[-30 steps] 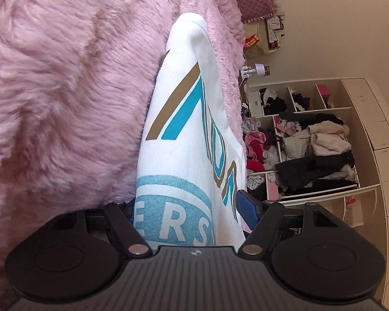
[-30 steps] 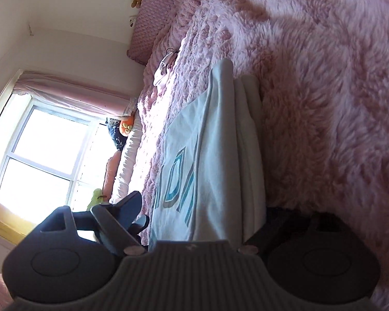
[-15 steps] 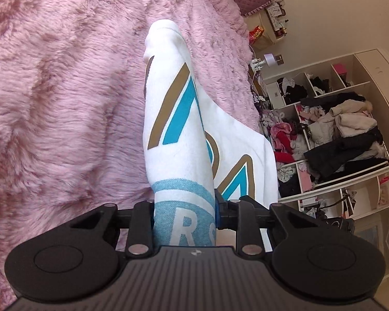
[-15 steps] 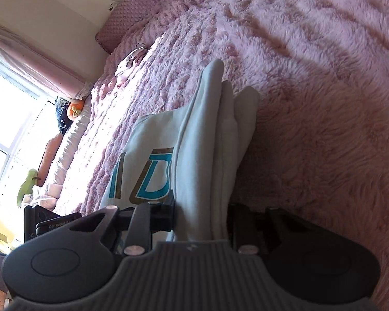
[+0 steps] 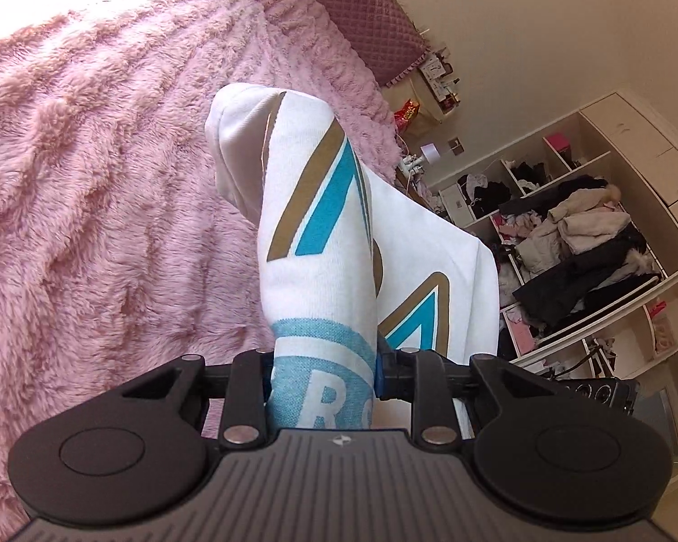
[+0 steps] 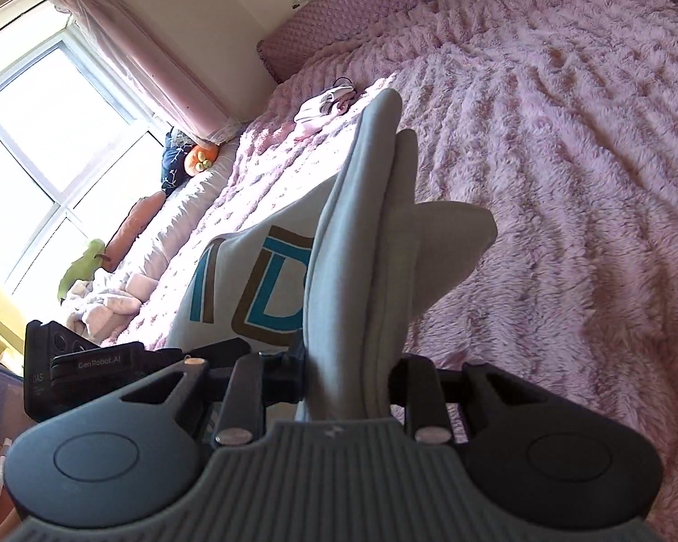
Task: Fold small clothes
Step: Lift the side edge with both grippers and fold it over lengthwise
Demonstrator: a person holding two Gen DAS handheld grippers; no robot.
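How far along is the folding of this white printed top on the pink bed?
Done: the white top already looks doubled into layers. In hand: the left claw and right claw are each shut on one end, lifting it off the pink blanket. Left: lay it flat, finish folding.

A pink furry bedspread point(image 5: 90, 189) lies under both tongs, open shelves point(image 5: 578, 244) of clothes right of the left pair, a sunlit window point(image 6: 45, 131) left of the right pair.

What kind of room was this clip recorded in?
Most likely a bedroom: a bed under a fluffy pink blanket, a quilted pink headboard, and open wardrobe shelves stuffed with clothes.
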